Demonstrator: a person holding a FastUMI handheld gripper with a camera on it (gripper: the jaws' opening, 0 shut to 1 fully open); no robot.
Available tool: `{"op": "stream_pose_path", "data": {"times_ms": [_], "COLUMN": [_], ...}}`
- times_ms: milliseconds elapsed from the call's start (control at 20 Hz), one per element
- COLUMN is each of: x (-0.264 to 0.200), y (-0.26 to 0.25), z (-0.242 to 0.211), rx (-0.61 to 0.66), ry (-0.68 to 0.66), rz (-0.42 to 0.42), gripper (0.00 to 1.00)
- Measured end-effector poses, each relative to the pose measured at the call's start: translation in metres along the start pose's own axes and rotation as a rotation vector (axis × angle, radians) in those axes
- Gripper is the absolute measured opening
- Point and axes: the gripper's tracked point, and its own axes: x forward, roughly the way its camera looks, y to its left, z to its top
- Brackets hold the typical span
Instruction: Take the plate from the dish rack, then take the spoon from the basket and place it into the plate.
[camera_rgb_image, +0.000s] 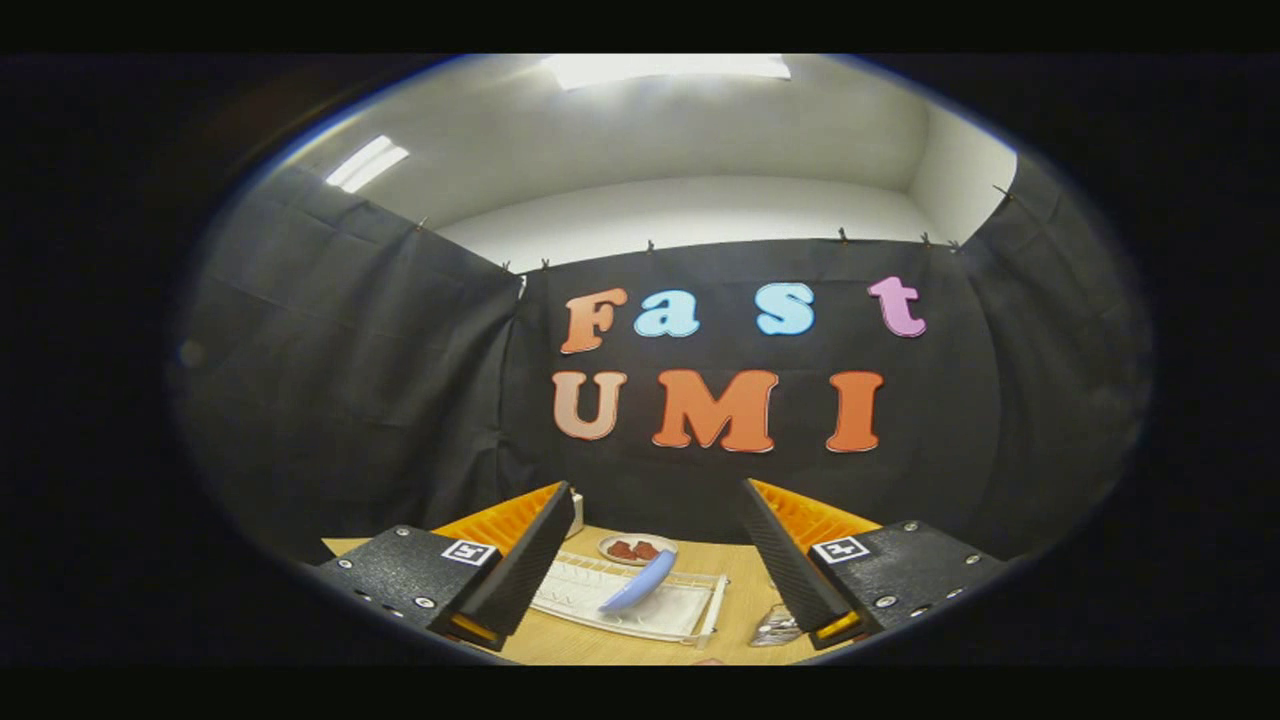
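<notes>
The gripper is hanging high above the table, its two fingers spread wide apart and gripping nothing. The left one is angling in from one side, the right one from the other, and the whole scene is showing through the gap between them.

Down in that gap, just ahead of the fingertips, the rack is lying on the wood, pale and wiry, its rails running across. The plate, blue, is standing tilted in the rack, leaning on edge across the wires, midway between the fingers and well below them. It is sitting there untouched, with the fingers well clear of it.

Beyond the rack, farther from the gripper, a small dish is resting flat on the table with a couple of reddish pieces on it; what they are is too small to tell. Just beside the right fingertip, a crinkled shiny packet is lying on the wood, partly hidden by that finger.

Behind all of it the dark cloth wall is rising, and above that a white ceiling with light panels glowing.
</notes>
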Motion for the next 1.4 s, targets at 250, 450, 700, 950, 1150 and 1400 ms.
{"op": "stream_pose_path", "data": {"times_ms": [250, 450, 700, 950, 1150, 1400], "x": [0.011, 0.024, 0.044, 0.07, 0.089, 0.111], "y": [0.003, 0.009, 0.012, 0.009, 0.006, 0.017], "z": [-0.01, -0.023, -0.051, -0.079, -0.108, -0.145], "rx": [0.0, 0.008, 0.059, 0.128, 0.131, 0.166], "ry": [0.043, 0.091, 0.227, 0.394, 0.539, 0.719], "rz": [0.015, 0.037, 0.081, 0.101, 0.112, 0.147], "gripper": [0.99, 0.99, 0.99, 0.99, 0.99, 0.98]}}
